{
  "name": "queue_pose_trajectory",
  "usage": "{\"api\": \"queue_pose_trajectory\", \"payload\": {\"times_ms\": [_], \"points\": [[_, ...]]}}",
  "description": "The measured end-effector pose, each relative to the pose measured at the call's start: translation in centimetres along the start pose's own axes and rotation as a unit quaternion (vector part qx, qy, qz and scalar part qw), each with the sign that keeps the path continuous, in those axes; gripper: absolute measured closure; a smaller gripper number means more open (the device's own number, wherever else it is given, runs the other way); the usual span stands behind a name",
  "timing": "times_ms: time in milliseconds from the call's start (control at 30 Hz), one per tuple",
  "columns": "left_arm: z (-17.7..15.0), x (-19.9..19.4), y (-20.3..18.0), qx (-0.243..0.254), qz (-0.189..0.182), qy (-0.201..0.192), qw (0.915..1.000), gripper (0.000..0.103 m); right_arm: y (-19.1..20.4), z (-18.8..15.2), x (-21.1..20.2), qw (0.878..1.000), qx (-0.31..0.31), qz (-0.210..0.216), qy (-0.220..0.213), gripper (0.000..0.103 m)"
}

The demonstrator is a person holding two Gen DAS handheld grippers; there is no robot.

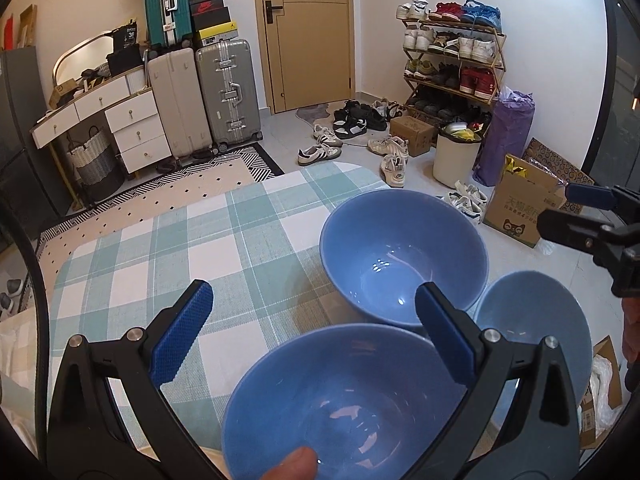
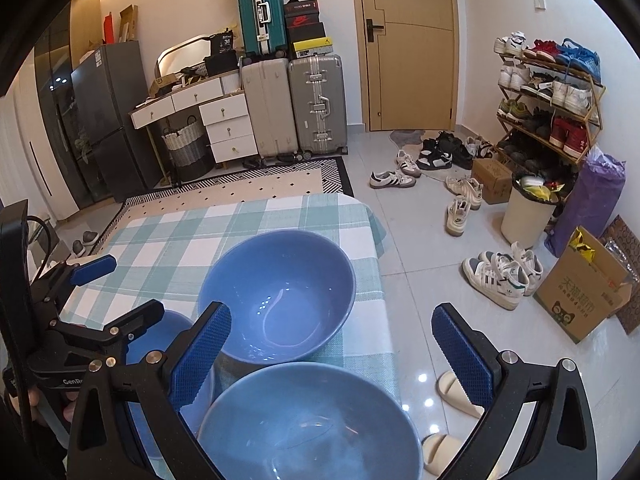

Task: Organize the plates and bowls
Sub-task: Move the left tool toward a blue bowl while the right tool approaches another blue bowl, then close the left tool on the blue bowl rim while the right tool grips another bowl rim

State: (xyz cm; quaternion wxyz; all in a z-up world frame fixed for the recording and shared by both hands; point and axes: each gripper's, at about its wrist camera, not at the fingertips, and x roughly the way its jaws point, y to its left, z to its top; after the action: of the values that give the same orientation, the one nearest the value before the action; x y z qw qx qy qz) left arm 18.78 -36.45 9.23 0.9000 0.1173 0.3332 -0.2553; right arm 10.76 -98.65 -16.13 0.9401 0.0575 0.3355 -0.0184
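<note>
Three blue bowls stand on a table under a teal-and-white checked cloth (image 1: 168,248) (image 2: 168,248). The far bowl (image 1: 404,256) (image 2: 280,300) sits near the table's right edge. My left gripper (image 1: 314,320) (image 2: 120,292) is open, hovering over the near-left bowl (image 1: 344,400) (image 2: 160,344), its fingers either side of the far rim without touching. My right gripper (image 2: 332,356) (image 1: 576,212) is open above the lighter near-right bowl (image 2: 312,424) (image 1: 532,320), with nothing between its fingers. A person's thumb (image 1: 296,464) shows at the bottom edge.
The table's right edge drops to a tiled floor with scattered shoes (image 2: 496,276), slippers (image 2: 460,396), a cardboard box (image 2: 580,300) and a white bin (image 2: 528,212). Suitcases (image 2: 296,108), a white drawer desk (image 2: 216,116) and a shoe rack (image 2: 552,96) line the far walls.
</note>
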Motion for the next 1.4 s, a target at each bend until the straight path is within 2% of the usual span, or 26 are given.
{"api": "queue_pose_trajectory", "payload": {"times_ms": [267,767,900,1133,1333,1400], "points": [[1.5,2.4,-0.1,0.002,-0.009,0.004,1.0000,0.003,-0.8,-0.3,1.8,1.000,0.003,-0.001,0.015,0.001],[2.6,8.5,0.7,0.009,-0.040,0.055,0.9976,0.002,-0.8,-0.3,6.2,0.999,-0.004,-0.015,0.041,0.001],[2.5,9.8,0.8,0.007,-0.037,0.062,0.9974,0.003,-0.6,-0.1,7.4,0.999,-0.004,-0.013,0.048,0.001],[2.2,11.4,0.9,0.005,-0.039,0.072,0.9966,0.007,-0.8,-0.2,9.5,0.998,0.003,0.001,0.066,0.001],[2.0,12.5,0.2,0.019,-0.028,0.077,0.9965,0.019,-1.2,-0.3,10.7,0.997,0.020,0.015,0.073,0.003],[1.9,12.9,-0.1,0.024,-0.025,0.083,0.9960,0.028,-1.3,-0.3,11.1,0.997,0.024,0.019,0.076,0.010]]}}
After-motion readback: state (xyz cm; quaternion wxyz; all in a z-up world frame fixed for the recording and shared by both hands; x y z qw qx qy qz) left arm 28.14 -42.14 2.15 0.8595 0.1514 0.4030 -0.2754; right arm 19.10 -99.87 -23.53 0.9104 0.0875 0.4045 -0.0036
